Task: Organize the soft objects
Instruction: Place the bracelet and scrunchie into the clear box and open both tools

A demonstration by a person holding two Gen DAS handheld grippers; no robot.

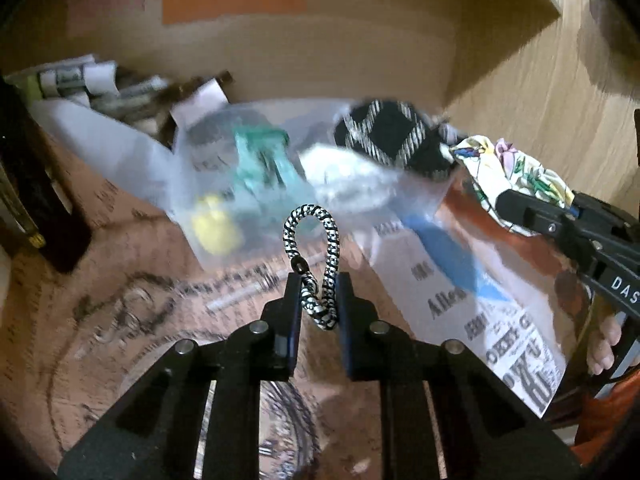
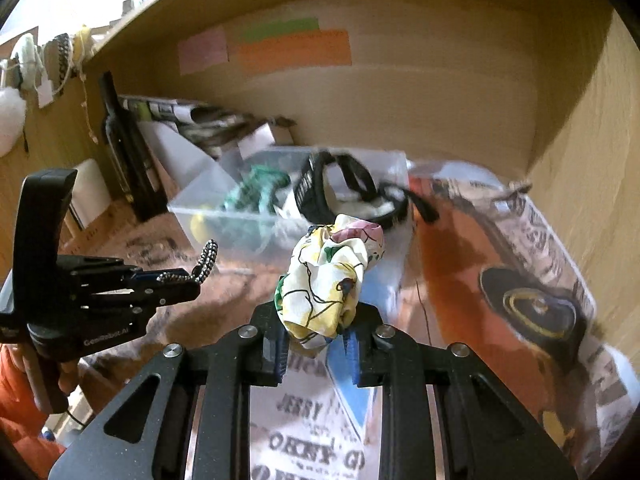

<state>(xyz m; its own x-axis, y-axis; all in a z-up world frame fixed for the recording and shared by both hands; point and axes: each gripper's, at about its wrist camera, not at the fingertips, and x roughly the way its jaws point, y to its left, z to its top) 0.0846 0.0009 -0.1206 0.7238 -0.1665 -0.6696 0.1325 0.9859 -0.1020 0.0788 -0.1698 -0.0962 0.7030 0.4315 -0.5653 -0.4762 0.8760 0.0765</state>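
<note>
My left gripper (image 1: 318,280) is shut on a black-and-white braided hair tie (image 1: 316,256), whose loop sticks up past the fingertips; it also shows in the right wrist view (image 2: 202,266). My right gripper (image 2: 320,320) is shut on a floral fabric scrunchie (image 2: 332,276), also seen at the right of the left wrist view (image 1: 508,172). Both hover just in front of a clear plastic bin (image 2: 256,208) inside a wooden shelf. The bin holds a teal item (image 1: 260,164), a yellow item (image 1: 214,228) and a black patterned band (image 1: 396,136).
Newspaper-print sheets (image 2: 520,260) line the shelf floor. A dark bottle (image 2: 124,148) and rolled papers (image 2: 192,116) stand at the back left. Coloured sticky notes (image 2: 280,48) are on the back wall. The shelf's side wall (image 2: 592,152) is close on the right.
</note>
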